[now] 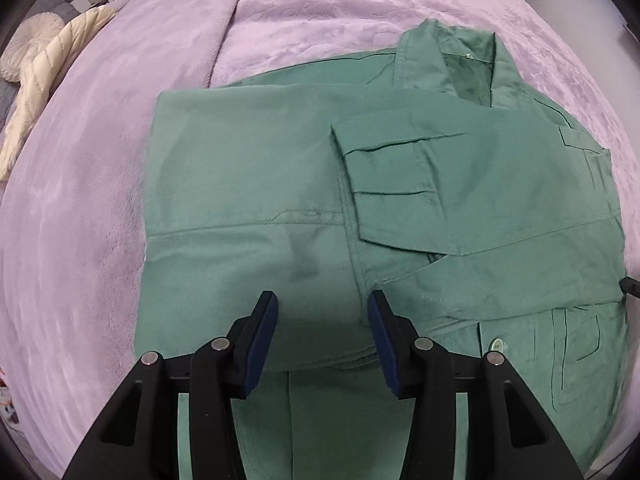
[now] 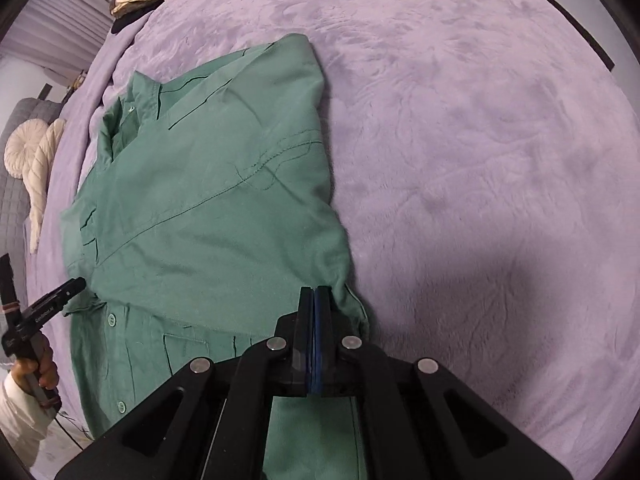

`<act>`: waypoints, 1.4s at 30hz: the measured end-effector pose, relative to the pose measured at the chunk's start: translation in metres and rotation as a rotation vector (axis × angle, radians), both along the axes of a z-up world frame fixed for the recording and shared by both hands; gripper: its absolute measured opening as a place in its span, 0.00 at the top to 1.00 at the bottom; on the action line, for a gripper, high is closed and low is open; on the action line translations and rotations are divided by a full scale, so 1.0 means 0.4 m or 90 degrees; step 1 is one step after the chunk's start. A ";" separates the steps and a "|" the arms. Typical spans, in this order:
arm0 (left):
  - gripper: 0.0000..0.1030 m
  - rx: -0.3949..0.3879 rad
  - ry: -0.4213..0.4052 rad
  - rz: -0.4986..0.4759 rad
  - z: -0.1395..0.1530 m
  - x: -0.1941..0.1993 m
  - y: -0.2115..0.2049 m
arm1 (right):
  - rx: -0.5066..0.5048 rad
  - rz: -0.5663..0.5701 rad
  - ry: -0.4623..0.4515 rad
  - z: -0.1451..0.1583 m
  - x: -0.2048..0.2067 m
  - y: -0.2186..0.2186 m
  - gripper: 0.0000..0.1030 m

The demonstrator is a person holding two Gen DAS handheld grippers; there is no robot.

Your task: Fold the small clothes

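Right wrist: green cotton shirt [image 2: 208, 208], plush lilac blanket [image 2: 480, 160]

The right gripper [image 2: 316, 294], jaws together, seemingly pinches the green shirt [image 2: 208, 184] on the purple blanket [image 2: 480, 140].

surface: bed under lilac plush blanket [image 1: 100, 200] | on it: green shirt [image 1: 248, 184] lying flat, folded | cream quilted pillow [image 1: 48, 92] at far edge

A partly folded shirt [image 1: 280, 184] lies on a blanket [image 1: 80, 200], collar [image 1: 448, 56] at its far end. A sleeve [image 1: 420, 184] lies across its front, a cushion [image 2: 24, 152] beyond the blanket's far-left edge.
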State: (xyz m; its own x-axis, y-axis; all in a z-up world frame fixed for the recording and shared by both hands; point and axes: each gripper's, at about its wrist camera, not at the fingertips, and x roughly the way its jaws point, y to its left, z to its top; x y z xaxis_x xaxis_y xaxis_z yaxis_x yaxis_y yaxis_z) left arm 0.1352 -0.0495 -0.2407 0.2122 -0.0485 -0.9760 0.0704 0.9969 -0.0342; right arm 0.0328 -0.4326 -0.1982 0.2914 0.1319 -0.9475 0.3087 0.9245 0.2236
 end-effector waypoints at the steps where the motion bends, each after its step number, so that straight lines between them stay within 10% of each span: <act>1: 0.53 0.002 0.003 0.005 0.004 -0.010 0.008 | 0.000 -0.003 0.002 0.007 -0.006 0.004 0.99; 5: 0.53 -0.006 0.003 0.018 0.028 -0.043 0.023 | 0.037 -0.030 -0.004 0.038 -0.028 0.026 0.93; 9: 0.53 -0.066 -0.007 0.027 0.050 -0.053 0.010 | 0.118 -0.060 -0.002 0.017 -0.035 0.054 0.42; 14: 0.53 -0.079 -0.026 0.011 0.048 -0.010 -0.058 | 0.162 -0.155 0.005 -0.042 -0.032 0.029 0.47; 17: 0.53 -0.038 -0.014 -0.006 0.000 0.020 -0.092 | 0.169 -0.196 0.001 -0.058 -0.038 -0.002 0.93; 42: 0.53 -0.007 0.008 0.010 0.068 -0.093 -0.055 | 0.090 -0.116 -0.003 0.029 -0.106 0.013 0.92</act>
